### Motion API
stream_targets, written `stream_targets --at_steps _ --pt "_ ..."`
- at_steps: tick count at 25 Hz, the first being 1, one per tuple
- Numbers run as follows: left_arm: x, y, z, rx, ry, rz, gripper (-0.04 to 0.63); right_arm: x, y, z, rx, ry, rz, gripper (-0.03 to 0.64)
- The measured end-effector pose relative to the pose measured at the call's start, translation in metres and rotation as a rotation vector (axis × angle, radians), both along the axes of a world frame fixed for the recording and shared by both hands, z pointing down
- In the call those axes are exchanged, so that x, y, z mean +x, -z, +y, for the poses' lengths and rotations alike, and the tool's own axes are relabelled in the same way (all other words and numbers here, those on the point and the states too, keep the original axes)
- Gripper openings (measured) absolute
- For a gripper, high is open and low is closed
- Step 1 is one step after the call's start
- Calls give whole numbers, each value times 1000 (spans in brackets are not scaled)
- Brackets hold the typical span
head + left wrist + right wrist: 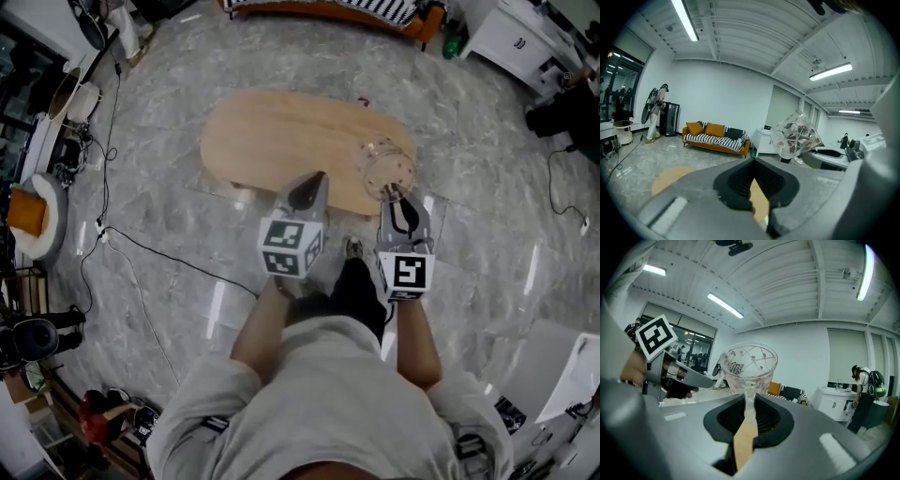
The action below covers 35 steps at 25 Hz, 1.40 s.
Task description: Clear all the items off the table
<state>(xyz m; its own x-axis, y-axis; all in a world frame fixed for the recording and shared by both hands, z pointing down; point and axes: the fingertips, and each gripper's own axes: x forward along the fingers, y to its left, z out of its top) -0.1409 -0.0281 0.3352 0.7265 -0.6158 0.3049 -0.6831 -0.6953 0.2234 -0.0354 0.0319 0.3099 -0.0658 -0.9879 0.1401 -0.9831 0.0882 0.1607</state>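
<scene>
A clear stemmed glass point(386, 169) with small red marks hangs over the right end of the oval wooden table point(272, 141). My right gripper point(392, 192) is shut on its stem. In the right gripper view the glass point(749, 363) stands upright above the jaws of the right gripper point(749, 399), with the stem pinched between them. My left gripper point(319, 176) hovers at the table's near edge, shut and empty. In the left gripper view the glass point(796, 133) shows tilted at upper right, beyond the left gripper point(753, 164). The bare tabletop point(670, 178) lies below.
An orange sofa with a striped cover point(717, 136) stands beyond the table, with a green bottle point(453, 45) and a white cabinet point(516, 37) at its right end. Cables point(141, 253) run over the marble floor at left. A person point(862, 394) stands by another cabinet.
</scene>
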Motion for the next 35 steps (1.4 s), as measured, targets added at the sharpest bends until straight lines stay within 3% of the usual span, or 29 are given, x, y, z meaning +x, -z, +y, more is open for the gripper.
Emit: stream_targets --at_steps 4,11,24,35 --pt "4 5 10 6 -19 13 21 -5 13 23 22 -5 22 41" --pt "30 12 28 7 -37 5 20 37 18 58 30 -52 35 41" --pt "65 13 50 24 -42 -30 20 114 27 86 86 -146 27 41" --pt "94 14 60 27 -73 -44 21 137 31 96 102 -164 48 40"
